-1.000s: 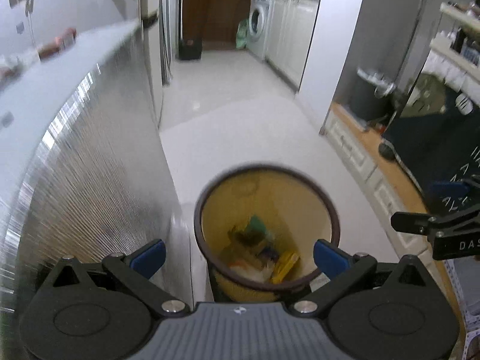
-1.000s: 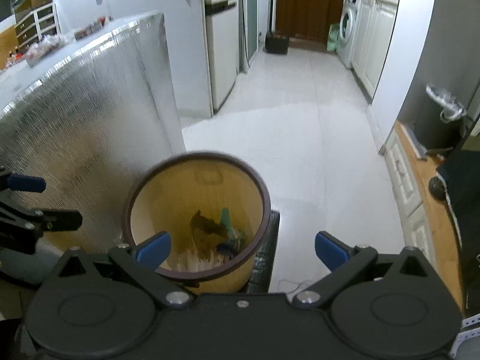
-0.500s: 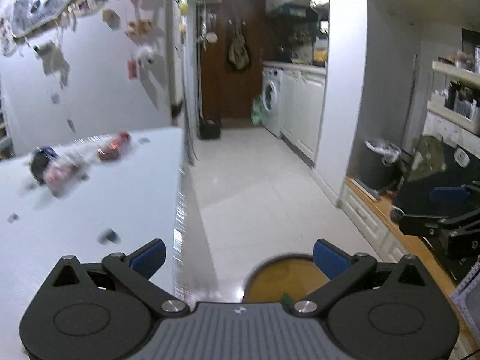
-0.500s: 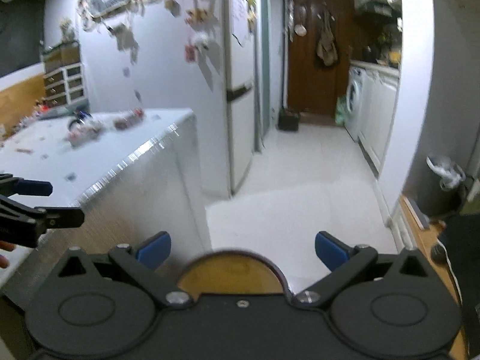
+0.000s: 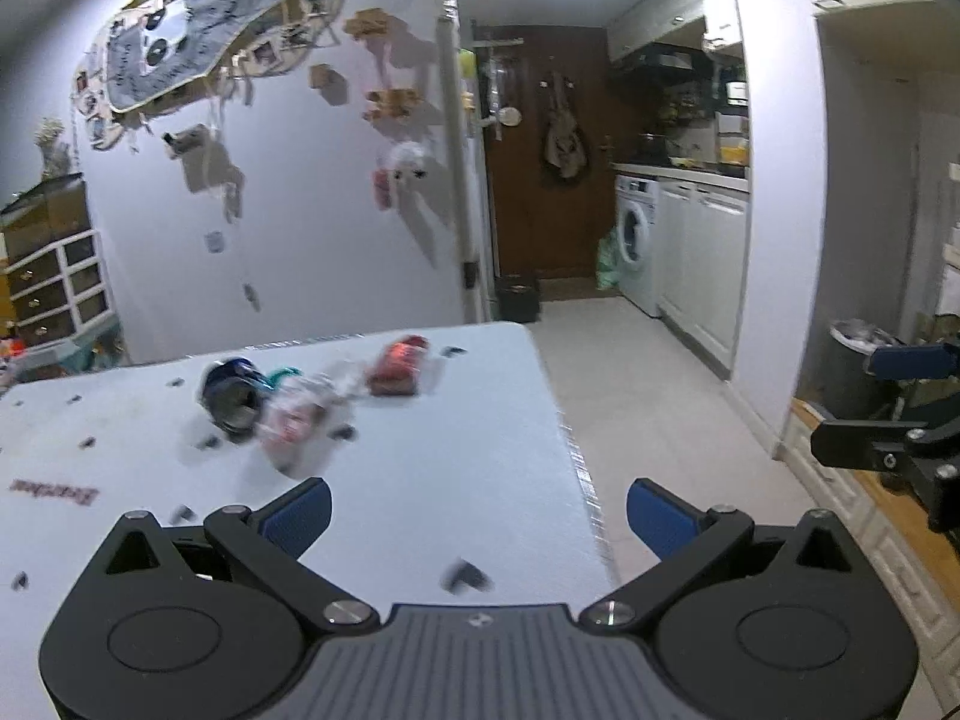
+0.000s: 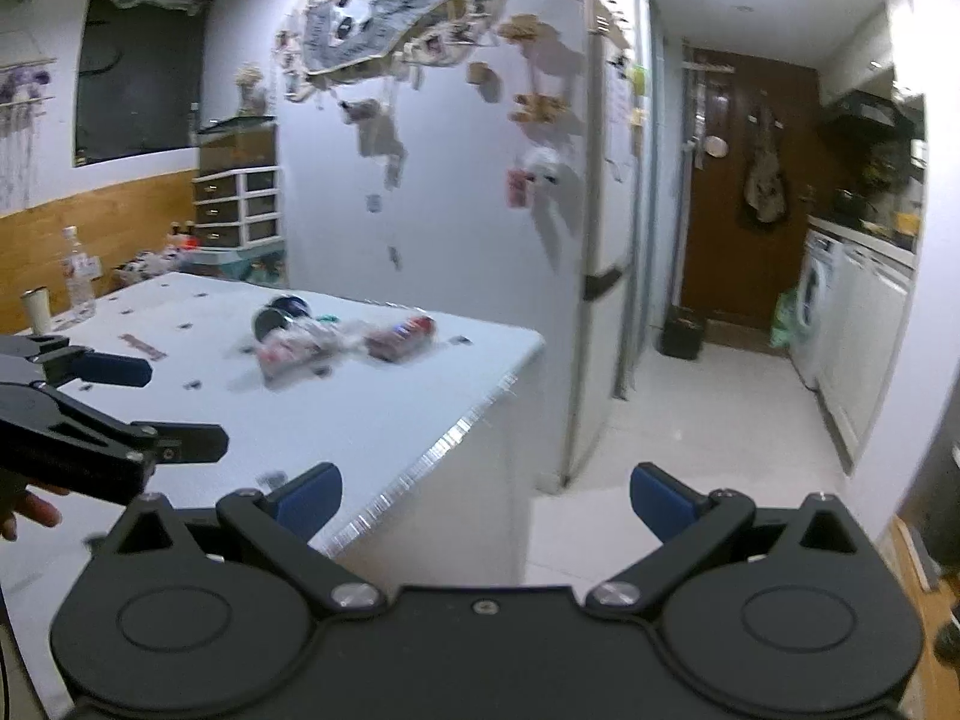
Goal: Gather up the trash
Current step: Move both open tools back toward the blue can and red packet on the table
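Trash lies on the white table [image 5: 432,468]: a red wrapper [image 5: 397,367], a clear crumpled bag [image 5: 300,420] and a dark round container [image 5: 231,399]. The same pile shows in the right wrist view, with the red wrapper [image 6: 401,337], the clear bag [image 6: 294,349] and the dark container [image 6: 281,314]. My left gripper [image 5: 479,516] is open and empty, above the near part of the table, short of the pile. My right gripper [image 6: 483,501] is open and empty, over the table's right corner. The bin is out of view.
A fridge [image 6: 606,240] with magnets stands behind the table. A white floor corridor [image 6: 708,420] runs to a brown door [image 6: 750,210] and a washing machine [image 5: 636,240]. A bottle [image 6: 75,276] and cup [image 6: 35,309] stand at the table's far left. Cabinets [image 5: 870,540] line the right.
Both grippers have risen from over the brown trash bin to table height, and now look across the tabletop at the trash pile. The bin has dropped out of view. Both stay open.
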Demonstrator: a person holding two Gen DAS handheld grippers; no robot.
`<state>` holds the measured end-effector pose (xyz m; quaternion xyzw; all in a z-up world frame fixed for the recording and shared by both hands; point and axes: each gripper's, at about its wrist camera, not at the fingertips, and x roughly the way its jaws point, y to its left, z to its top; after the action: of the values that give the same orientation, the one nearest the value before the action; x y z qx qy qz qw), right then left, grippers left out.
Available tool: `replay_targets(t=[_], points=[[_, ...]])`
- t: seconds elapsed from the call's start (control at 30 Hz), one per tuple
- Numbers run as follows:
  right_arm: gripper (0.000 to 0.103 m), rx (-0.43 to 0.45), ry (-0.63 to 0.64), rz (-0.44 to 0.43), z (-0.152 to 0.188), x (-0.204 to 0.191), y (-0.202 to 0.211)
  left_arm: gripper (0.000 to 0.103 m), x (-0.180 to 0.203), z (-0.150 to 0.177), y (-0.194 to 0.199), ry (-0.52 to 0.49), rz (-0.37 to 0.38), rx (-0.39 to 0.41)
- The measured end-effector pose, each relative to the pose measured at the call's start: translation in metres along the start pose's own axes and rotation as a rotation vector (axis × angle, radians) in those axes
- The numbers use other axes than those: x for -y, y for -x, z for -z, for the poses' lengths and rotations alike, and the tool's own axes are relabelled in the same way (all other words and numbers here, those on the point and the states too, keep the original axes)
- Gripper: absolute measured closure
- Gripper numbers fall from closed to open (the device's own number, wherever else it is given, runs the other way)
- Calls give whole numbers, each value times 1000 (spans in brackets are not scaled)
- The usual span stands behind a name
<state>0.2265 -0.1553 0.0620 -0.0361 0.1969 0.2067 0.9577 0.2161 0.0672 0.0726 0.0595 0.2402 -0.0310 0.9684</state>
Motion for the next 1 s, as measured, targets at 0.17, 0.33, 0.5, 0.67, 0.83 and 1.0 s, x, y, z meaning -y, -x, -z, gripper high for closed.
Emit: replay_targets(t=[0.17, 0.33, 0.5, 0.67, 0.83, 1.0], points=[[0, 31, 49, -37, -34, -24, -27, 0, -40, -24, -19, 10, -38, 13], [0, 60, 68, -62, -70, -36, -55, 0, -79, -49, -44, 44, -73, 39], [0, 94, 65, -67, -99, -43, -87, 0, -106, -62, -77, 68, -72, 43], [0, 132, 86, -114, -117, -45, -121, 0, -126, -70, -118, 65, -50, 43], [0, 142, 109, -121, -127, -44, -166, 0, -141, -66, -163, 96, -51, 57], [0, 123, 96, -159, -134, -40, -216, 1, -155, -47, -204, 132, -34, 71]])
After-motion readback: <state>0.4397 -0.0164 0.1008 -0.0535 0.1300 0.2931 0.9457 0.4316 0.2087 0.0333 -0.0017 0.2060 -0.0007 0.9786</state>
